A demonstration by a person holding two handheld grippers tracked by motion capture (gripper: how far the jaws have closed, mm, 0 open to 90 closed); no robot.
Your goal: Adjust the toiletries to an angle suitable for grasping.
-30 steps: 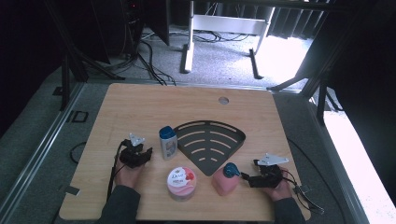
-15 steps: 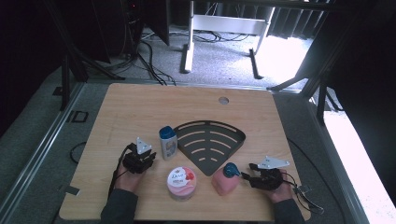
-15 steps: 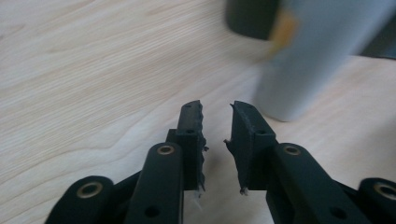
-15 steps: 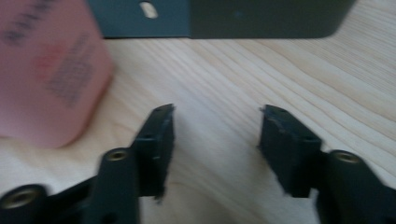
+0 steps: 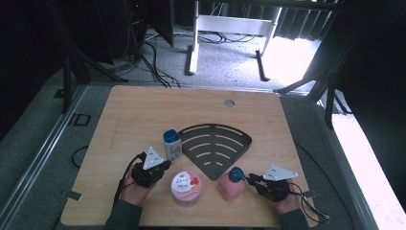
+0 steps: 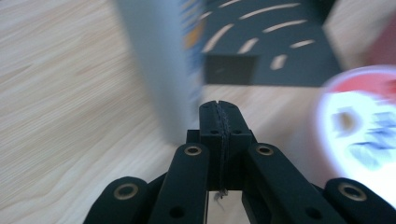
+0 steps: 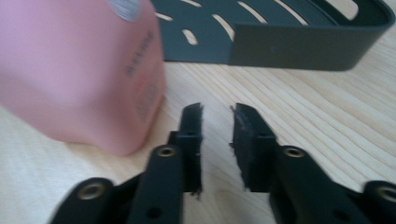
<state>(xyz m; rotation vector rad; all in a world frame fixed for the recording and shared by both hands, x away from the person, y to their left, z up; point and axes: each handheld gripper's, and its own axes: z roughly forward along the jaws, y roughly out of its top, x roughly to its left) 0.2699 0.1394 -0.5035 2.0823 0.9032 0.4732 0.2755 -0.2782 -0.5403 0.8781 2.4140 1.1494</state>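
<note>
Both tools have just been closing on nothing: left tool [image 6: 218, 122] shut beside the bottle [image 6: 161, 60], right tool [image 7: 217, 135] narrowly apart (pink bottle [image 7: 79, 70] just left); we judge no grasp begun.

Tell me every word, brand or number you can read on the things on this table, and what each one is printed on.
"Dove": on the lid of the round pink jar, readable from the high view.
Small dark print on the side of the pink bottle: too blurred to read.
Blue and orange label on the grey bottle: too small and blurred to read.
The dark slotted corner tray bears no text.
</note>
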